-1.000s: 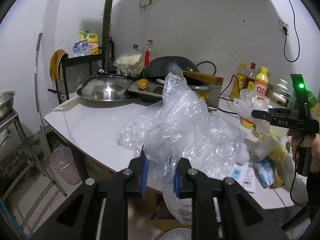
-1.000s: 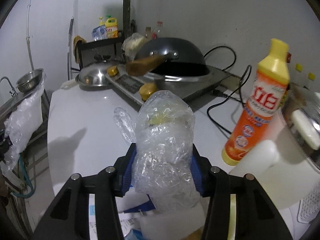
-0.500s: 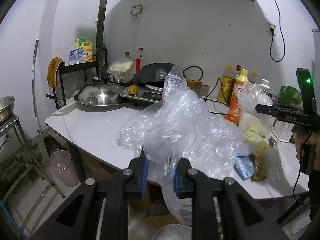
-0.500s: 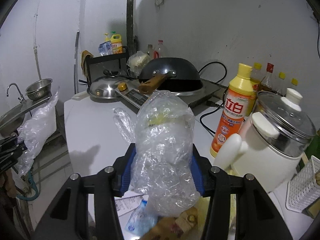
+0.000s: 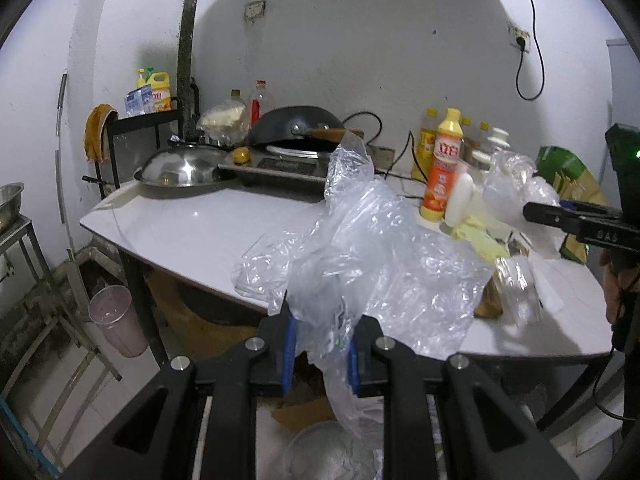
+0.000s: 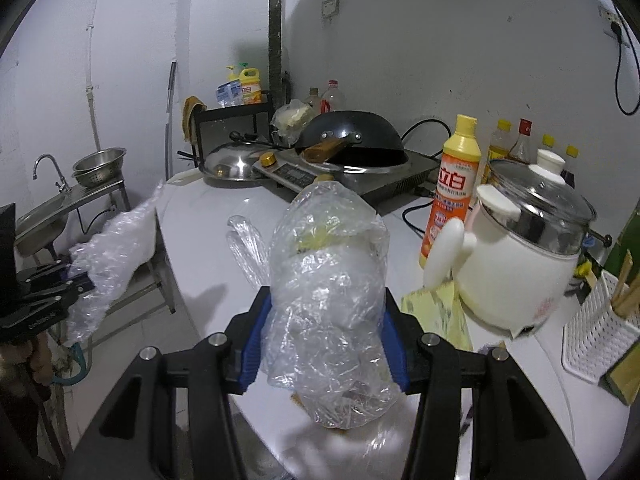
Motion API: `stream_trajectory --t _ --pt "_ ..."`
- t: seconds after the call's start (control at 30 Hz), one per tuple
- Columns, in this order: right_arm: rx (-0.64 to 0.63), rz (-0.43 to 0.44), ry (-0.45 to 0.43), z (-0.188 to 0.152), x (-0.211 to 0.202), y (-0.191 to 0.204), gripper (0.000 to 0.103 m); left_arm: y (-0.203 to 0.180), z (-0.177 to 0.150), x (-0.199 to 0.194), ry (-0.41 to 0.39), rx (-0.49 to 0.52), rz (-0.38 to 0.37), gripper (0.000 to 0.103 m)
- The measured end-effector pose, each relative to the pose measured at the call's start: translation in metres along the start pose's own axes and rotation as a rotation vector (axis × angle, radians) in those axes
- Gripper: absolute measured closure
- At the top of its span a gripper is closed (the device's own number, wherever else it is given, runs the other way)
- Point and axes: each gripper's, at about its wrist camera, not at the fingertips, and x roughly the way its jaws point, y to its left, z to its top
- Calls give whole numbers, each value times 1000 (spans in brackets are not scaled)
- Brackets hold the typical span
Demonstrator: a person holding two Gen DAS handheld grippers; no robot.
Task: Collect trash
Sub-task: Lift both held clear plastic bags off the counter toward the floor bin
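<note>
Fingers (image 5: 286,344) of my left gripper (image 5: 320,346) are pinching narrowly on a big crumpled clear plastic bag (image 5: 372,264), which is billowing up in front of the white table (image 5: 192,224) and hanging just off its near edge. My right gripper (image 6: 324,338) is clamping a second, stuffed clear bag (image 6: 328,292) between its blue pads, holding it above the table's near edge; something yellow is showing through the film near its top.

I am looking at a bare, white-walled kitchen corner. A grey pipe (image 6: 276,36) is running up the wall, and a black cable is dangling from a socket at the upper right. One white tabletop on dark legs is carrying everything: at its far edge I am counting one black wok (image 6: 354,138) on one flat cooker (image 6: 360,176), one steel lid (image 6: 232,166) beside it toward the far left corner, and one orange detergent bottle (image 6: 454,196) with a yellow cap. Just beside that bottle, one white electric pot (image 6: 524,268) with a glass lid is sitting toward the right edge. Behind them I am seeing about four yellow- or red-capped bottles. A white basket (image 6: 596,344) is standing at the right edge. Beyond the left edge, a steel sink with one tap and two stacked bowls is standing, and one pinkish bin (image 5: 116,320) is sitting on the floor.
</note>
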Motion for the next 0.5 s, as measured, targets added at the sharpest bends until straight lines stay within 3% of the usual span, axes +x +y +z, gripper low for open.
stream_trajectory --t 0.5 --pt "-12 30 65 -65 -19 24 55 -19 -59 10 121 -4 -17 83"
